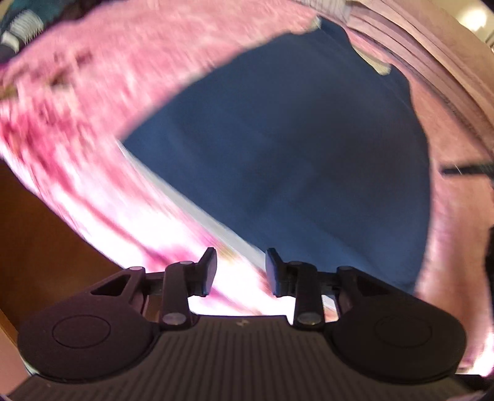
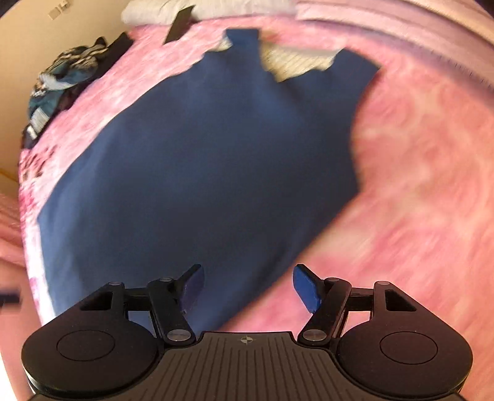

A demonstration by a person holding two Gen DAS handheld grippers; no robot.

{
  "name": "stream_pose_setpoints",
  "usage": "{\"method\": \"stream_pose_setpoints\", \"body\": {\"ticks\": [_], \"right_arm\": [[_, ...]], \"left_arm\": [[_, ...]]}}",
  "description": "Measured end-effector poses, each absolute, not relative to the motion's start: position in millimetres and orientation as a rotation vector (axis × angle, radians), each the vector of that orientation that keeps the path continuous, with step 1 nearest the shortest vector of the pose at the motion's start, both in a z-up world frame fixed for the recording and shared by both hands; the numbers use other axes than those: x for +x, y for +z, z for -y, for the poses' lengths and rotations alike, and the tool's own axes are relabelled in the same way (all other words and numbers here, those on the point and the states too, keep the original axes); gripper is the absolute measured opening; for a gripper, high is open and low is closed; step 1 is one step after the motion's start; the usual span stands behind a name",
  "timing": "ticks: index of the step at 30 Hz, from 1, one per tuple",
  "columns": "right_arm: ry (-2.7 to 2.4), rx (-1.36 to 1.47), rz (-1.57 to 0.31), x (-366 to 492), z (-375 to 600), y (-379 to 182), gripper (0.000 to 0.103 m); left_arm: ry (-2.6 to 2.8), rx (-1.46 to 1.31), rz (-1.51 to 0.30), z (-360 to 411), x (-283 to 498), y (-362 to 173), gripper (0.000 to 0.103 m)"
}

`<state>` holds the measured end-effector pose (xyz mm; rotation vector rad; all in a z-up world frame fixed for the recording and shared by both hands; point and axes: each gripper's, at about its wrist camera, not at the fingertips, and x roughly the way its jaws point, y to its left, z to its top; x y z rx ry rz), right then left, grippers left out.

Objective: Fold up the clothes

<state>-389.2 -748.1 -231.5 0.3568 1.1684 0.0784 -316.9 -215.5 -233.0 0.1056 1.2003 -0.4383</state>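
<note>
A dark blue sleeveless top lies spread flat on a pink patterned bed cover. Its shoulder straps point to the far end, over a pale striped cloth. My right gripper is open and empty, just above the top's near hem. In the left wrist view the same blue top fills the middle. My left gripper is open and empty, above the pink cover at the top's left edge. Both views are blurred by motion.
A heap of teal and striped clothes lies at the far left edge of the bed. A dark flat object and pale pillows lie at the head. A brown floor shows past the bed's left side.
</note>
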Motion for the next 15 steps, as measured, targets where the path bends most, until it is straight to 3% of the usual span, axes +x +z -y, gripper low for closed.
{"method": "stream_pose_setpoints", "body": {"ticks": [4,10,13,15], "right_arm": [[-0.022,0.463,-1.167,-422.8,709.9,-234.1,0.067],[-0.272,0.71,-1.164,-490.7,653.4,-245.1,0.067],[-0.346,0.822,-1.145,-515.9,624.7,-252.7,0.067],[-0.368,0.877,-1.127,-523.7,613.6,-256.7,0.067]], "left_arm": [[-0.487,0.212,-1.126,189.7,-245.8,-241.1,0.043],[-0.708,0.265,-1.236,175.2,-160.0,-295.6,0.043],[-0.839,0.237,-1.274,173.6,-147.7,-303.1,0.049],[-0.912,0.22,-1.304,173.0,-138.9,-303.8,0.032]]}}
